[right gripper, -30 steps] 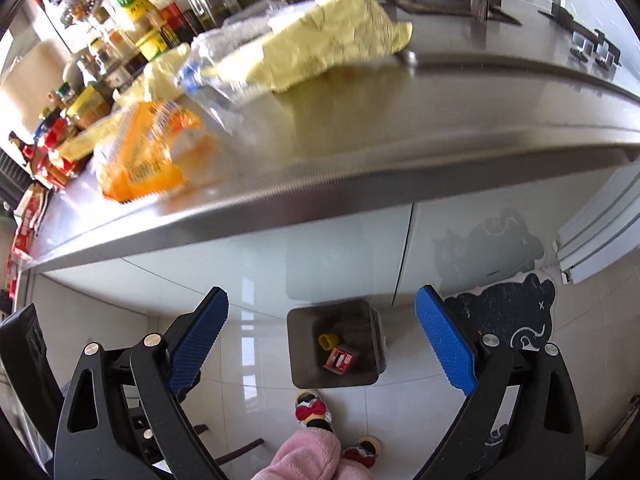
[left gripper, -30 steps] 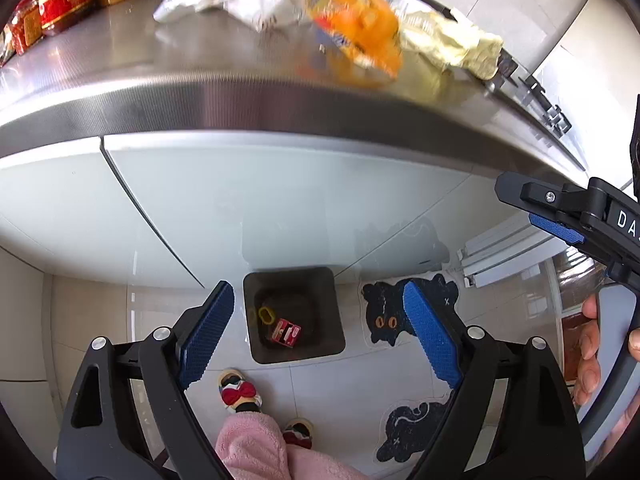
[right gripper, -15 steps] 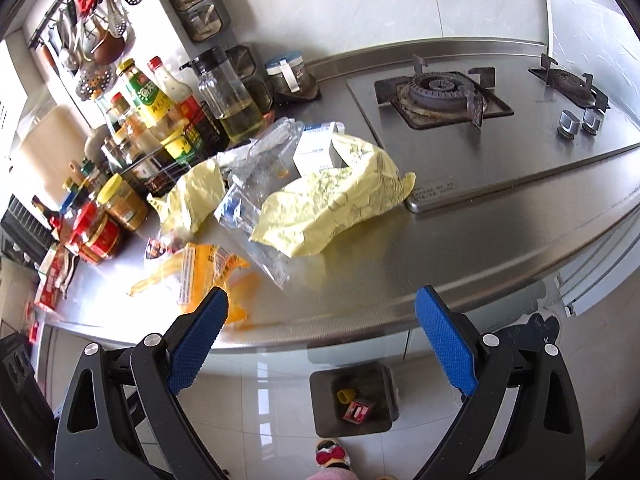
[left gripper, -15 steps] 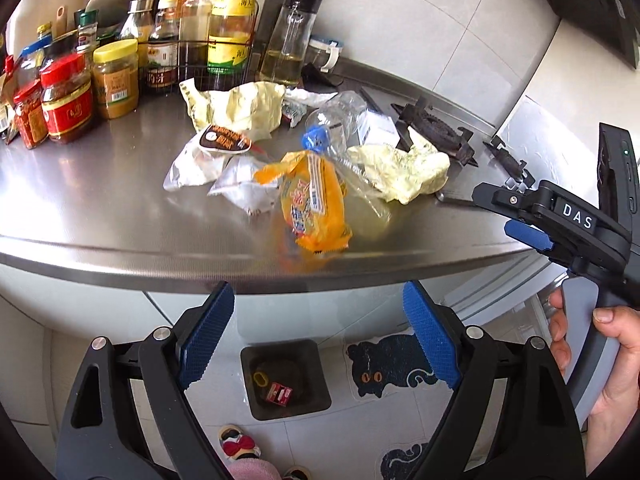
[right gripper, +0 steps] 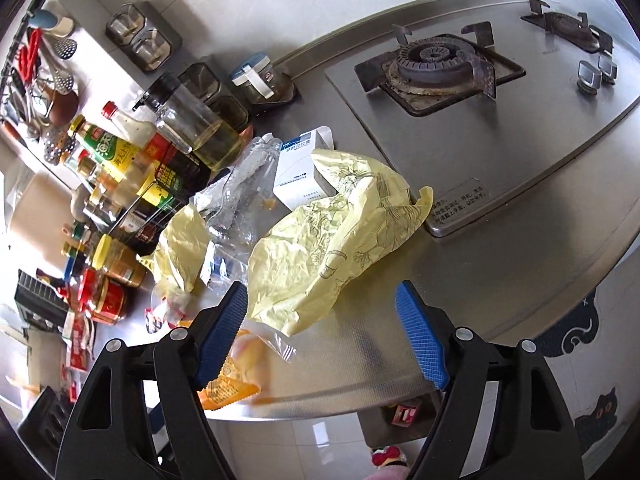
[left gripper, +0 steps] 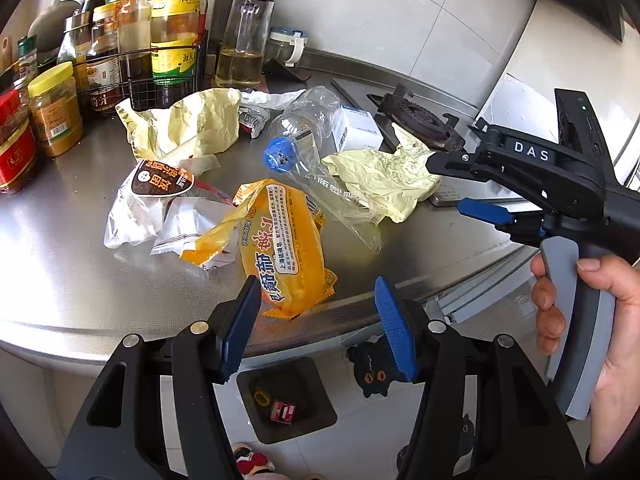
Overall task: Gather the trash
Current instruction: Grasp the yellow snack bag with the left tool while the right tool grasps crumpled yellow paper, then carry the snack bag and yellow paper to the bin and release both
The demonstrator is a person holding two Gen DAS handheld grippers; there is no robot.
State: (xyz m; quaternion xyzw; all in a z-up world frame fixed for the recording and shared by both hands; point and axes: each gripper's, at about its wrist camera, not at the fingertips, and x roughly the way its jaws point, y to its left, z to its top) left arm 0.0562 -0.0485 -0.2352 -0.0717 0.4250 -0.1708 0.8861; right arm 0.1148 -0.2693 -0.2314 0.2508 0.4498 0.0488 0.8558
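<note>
My left gripper [left gripper: 316,320] is spread wide, nothing between its blue pads [left gripper: 394,330], hanging just off the counter [left gripper: 80,280] edge with the orange snack wrapper [left gripper: 286,250] framed between them. My right gripper [right gripper: 322,330] is likewise parted and empty, lined up on the crumpled yellow paper [right gripper: 320,256] near the hob [right gripper: 436,68].

Handling, as I judge it: both pieces are light, soft, crinkly. The wrapper is slick film, so I'd pinch the crimped end seam nearest the edge. The paper crushes easily; I'd bite a raised fold rather than the flat.

Further out: a clear bottle [left gripper: 302,130] with blue cap, a white box [left gripper: 356,130], a second yellow sheet [left gripper: 182,124], a white wrapper [left gripper: 148,200], all bunched together and overlapping.

Bin [left gripper: 286,398] on the floor below the counter, already holding a couple of scraps.

Hard to make out: whether the orange wrapper is empty; the bottle's far end, hidden behind the box; in the right view the bin is mostly cut off by the counter.
</note>
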